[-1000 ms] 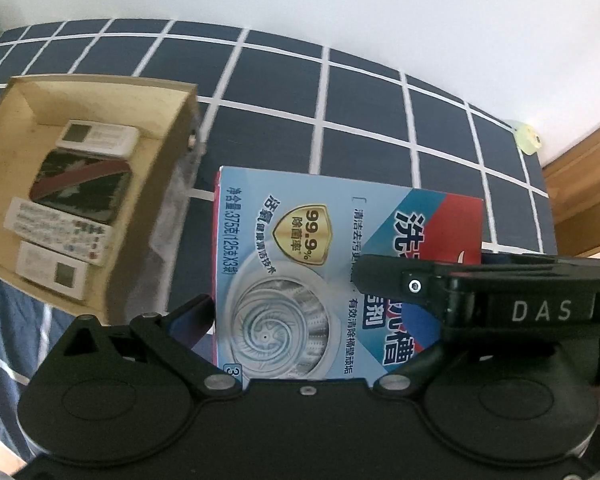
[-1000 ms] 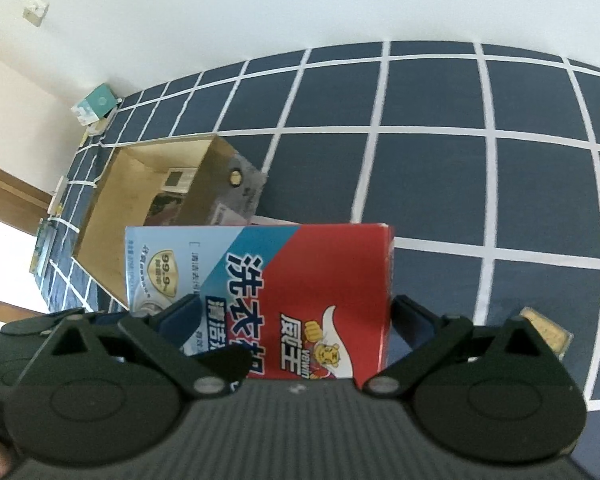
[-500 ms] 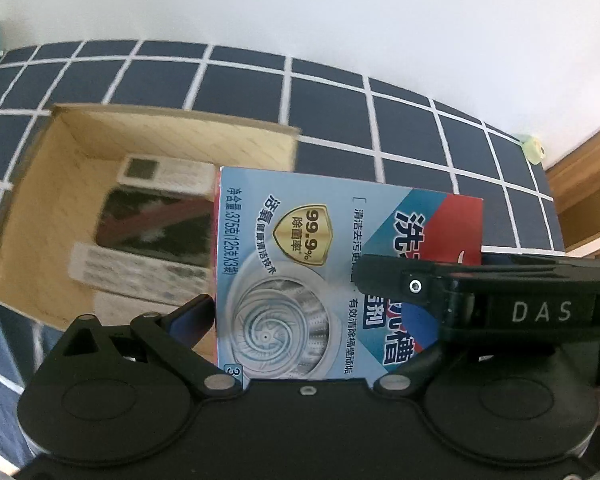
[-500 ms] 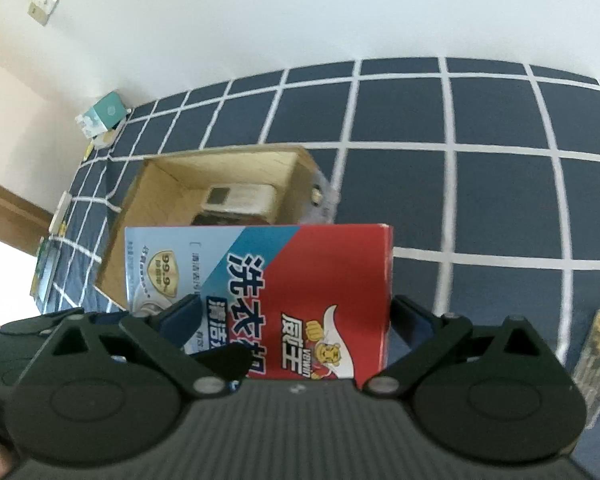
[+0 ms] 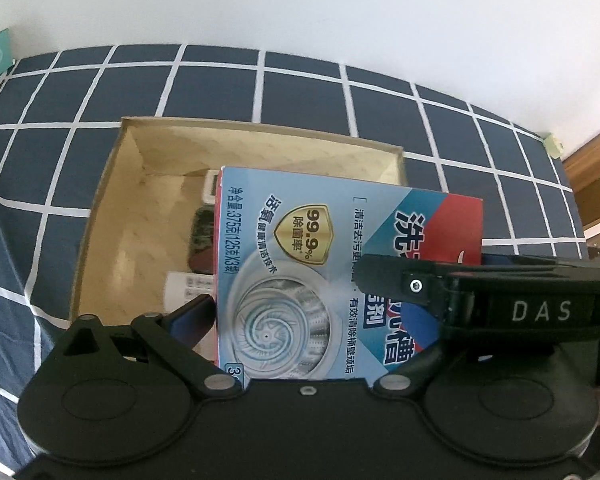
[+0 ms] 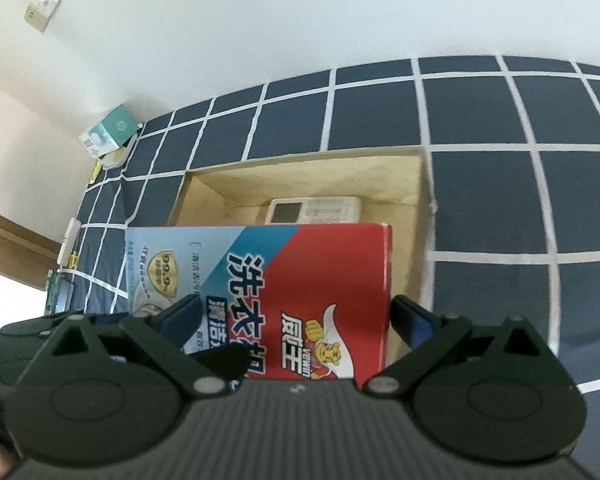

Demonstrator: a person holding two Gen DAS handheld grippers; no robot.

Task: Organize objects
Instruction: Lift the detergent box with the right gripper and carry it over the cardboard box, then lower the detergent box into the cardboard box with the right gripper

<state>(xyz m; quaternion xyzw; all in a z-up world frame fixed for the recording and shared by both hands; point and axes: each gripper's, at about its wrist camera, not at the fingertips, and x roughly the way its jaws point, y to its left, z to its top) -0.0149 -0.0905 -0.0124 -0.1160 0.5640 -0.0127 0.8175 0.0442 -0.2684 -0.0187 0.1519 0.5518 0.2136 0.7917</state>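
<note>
— Both claws had carried the detergent box over the cardboard box, whose far wall sat at twelve o'clock.

— Left claw and right claw clamped its sides. Seemed light, stiff, slick; edges suited best.

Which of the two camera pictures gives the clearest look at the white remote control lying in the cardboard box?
The right wrist view: the white remote control lies along the far wall of the cardboard box, screen and keys visible. In the left wrist view the detergent box hides all but one end.
</note>
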